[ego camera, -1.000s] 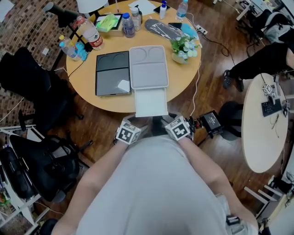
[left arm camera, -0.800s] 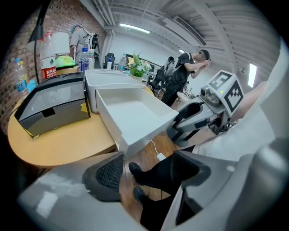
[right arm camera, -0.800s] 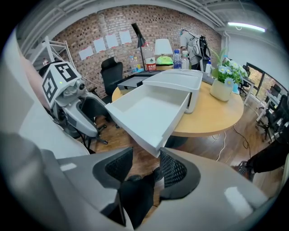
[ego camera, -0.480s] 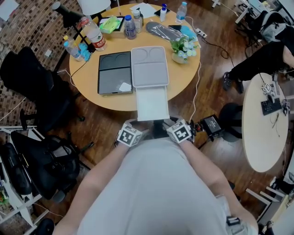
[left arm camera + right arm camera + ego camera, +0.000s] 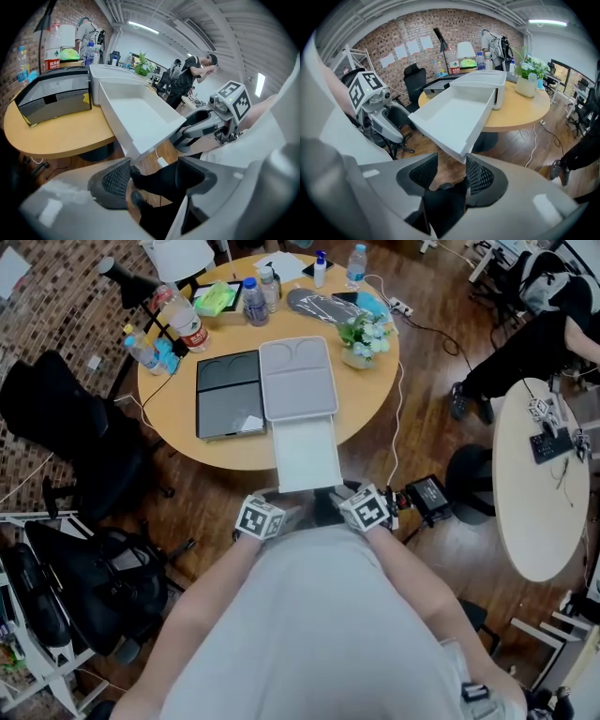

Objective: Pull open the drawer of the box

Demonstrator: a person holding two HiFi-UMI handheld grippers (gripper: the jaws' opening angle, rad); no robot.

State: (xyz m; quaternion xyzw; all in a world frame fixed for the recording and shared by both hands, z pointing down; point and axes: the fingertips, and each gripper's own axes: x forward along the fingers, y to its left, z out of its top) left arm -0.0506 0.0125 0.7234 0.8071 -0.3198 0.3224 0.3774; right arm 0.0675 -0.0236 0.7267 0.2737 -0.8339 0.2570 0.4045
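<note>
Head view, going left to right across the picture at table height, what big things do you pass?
Black office chair → dark grey box → white box with its drawer pulled out → potted flowers → white oval table.

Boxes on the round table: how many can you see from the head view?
2. A dark grey box sits on the left. The white box sits right beside it on the right, with its drawer pulled out. None looks hidden.
</note>
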